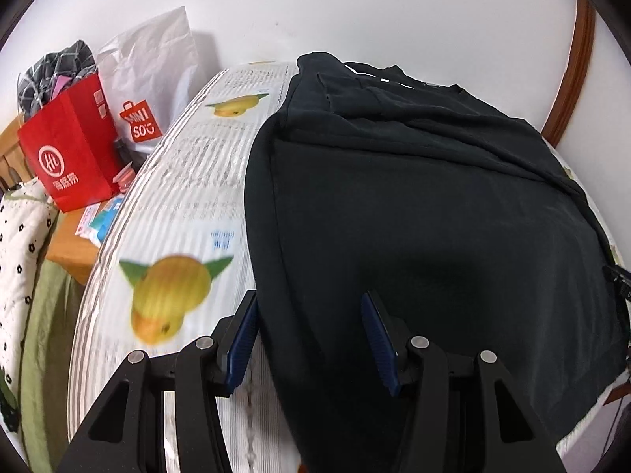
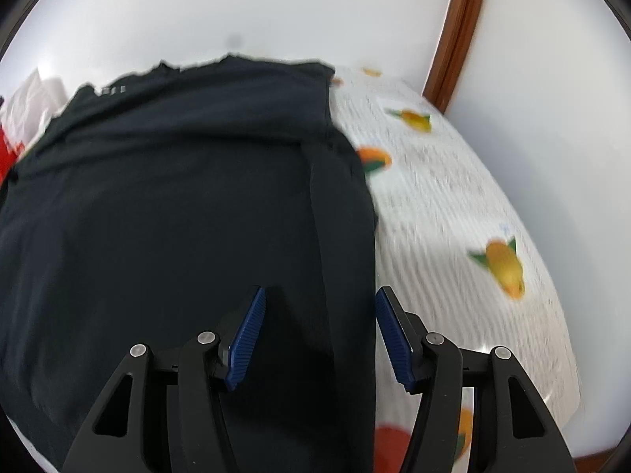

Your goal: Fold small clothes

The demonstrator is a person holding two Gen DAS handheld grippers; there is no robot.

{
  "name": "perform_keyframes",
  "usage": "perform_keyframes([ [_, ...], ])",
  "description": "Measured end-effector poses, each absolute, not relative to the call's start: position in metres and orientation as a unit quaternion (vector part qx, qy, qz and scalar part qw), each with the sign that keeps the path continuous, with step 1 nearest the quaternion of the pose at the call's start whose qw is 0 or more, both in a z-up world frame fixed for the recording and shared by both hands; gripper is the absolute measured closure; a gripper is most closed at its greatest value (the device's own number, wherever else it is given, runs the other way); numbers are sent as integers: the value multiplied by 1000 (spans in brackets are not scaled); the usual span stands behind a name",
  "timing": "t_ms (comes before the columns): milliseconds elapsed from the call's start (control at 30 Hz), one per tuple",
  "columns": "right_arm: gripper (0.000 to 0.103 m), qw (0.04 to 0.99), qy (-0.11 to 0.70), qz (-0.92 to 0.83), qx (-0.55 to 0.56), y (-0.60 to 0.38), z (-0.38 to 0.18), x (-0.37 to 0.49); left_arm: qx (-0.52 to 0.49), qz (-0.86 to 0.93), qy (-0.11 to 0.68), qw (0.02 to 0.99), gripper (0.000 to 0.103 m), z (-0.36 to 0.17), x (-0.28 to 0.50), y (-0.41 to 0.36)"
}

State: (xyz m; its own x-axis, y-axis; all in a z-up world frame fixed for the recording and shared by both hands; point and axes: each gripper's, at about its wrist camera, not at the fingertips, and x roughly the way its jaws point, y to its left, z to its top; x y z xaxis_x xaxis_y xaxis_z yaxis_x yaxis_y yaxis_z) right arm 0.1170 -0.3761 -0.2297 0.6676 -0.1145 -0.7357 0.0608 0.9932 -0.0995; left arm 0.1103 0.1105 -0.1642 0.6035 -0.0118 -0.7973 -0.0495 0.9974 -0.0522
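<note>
A black T-shirt (image 1: 434, 205) lies spread on a table covered by a white cloth with an orange fruit print (image 1: 181, 205). Its far end is folded over in layers. My left gripper (image 1: 309, 307) is open, its blue-padded fingers straddling the shirt's left edge near the front. The shirt also fills the right wrist view (image 2: 177, 205). My right gripper (image 2: 320, 303) is open over the shirt's right edge, with its right finger (image 2: 388, 315) at the edge of the cloth (image 2: 453, 205). Neither gripper holds anything.
A red paper bag (image 1: 67, 153) with checked fabric in it and a white Miniso bag (image 1: 150, 79) stand on a wooden stand left of the table. A spotted quilt (image 1: 19, 244) lies at the far left. A white wall and a brown frame (image 1: 572, 63) stand behind the table.
</note>
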Motion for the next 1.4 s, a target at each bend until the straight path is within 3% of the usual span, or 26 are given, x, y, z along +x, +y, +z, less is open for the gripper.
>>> perform_keyframes([
  [267,44,918,394,-40,9,-392,-241,78,-15,1,451,892,53,-169,82,101],
  [500,33,923,379,-61,17,-393,-247,70,-9,11,431,902,49,-173,66,98],
  [800,32,927,370,-60,18,-394,-248,69,-11,15,415,909,43,-176,62,97],
  [967,32,927,370,-56,14,-393,-247,66,-6,6,420,907,33,-177,55,97],
  [1400,31,924,380,-28,16,-397,-248,43,-9,-25,417,908,34,-177,29,106],
])
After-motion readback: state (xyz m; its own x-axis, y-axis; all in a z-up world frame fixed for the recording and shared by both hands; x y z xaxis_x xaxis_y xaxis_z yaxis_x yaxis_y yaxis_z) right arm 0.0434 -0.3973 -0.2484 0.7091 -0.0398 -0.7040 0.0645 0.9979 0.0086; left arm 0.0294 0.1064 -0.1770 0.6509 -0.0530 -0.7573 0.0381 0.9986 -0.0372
